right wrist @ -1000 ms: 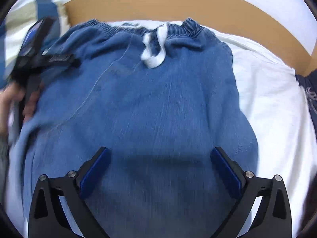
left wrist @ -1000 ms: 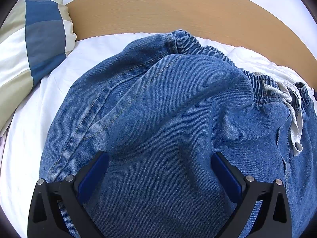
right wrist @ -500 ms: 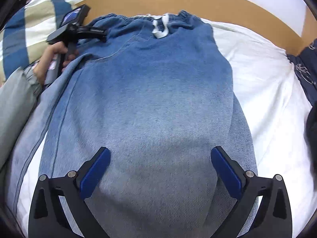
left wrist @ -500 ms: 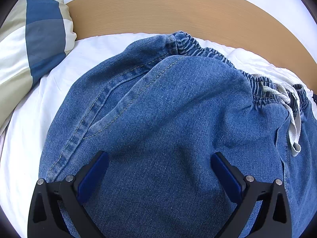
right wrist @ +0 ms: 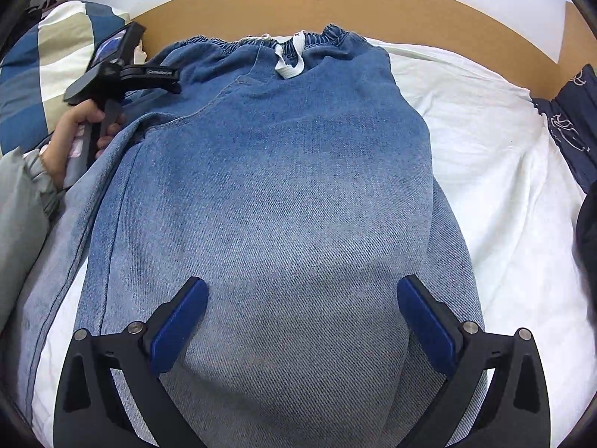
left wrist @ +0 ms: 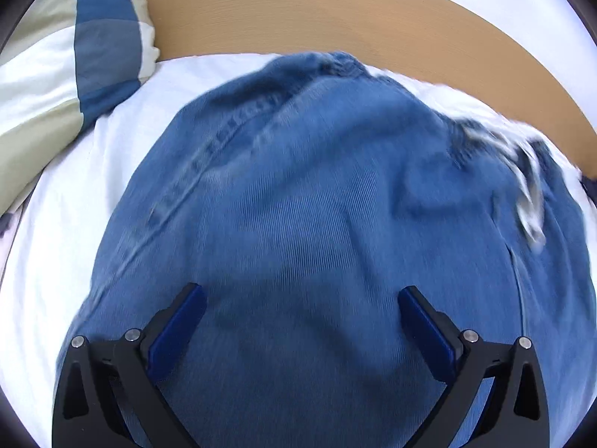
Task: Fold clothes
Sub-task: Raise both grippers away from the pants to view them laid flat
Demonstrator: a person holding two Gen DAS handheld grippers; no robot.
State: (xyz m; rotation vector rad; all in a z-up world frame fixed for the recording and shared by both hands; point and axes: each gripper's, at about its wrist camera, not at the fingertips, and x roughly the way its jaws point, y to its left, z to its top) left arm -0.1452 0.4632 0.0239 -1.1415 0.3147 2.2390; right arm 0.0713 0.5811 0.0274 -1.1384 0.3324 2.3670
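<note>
Grippers: 2. Left gripper (left wrist: pixel 298 313) has its blue pads far apart w/ nothing between them, just above the jeans (left wrist: pixel 317 224). Right gripper (right wrist: pixel 300 306) is wide apart too, holding nothing, over the pale lower part of the jeans (right wrist: pixel 268 194).
Jeans: 1 pair, blue, lying flat on the white sheet (right wrist: pixel 485 156). Waistband is by the wooden headboard (right wrist: pixel 335 3).
Drawstring: 1, white (right wrist: pixel 289 61), hangs at the middle of the waistband.
Pillow: 1, w/ blue, white & tan squares (left wrist: pixel 67 56), left of the jeans.
Dark cloth: 1 navy piece w/ white drawings (right wrist: pixel 571 123), right of the jeans.
Right view only: left hand (right wrist: pixel 71 138) on the black handle by the jeans' left top corner, grey sleeve (right wrist: pixel 18 205), dark cloth.
Left view only: close look at the jeans' side seam (left wrist: pixel 209 149); pic is blurry there.
</note>
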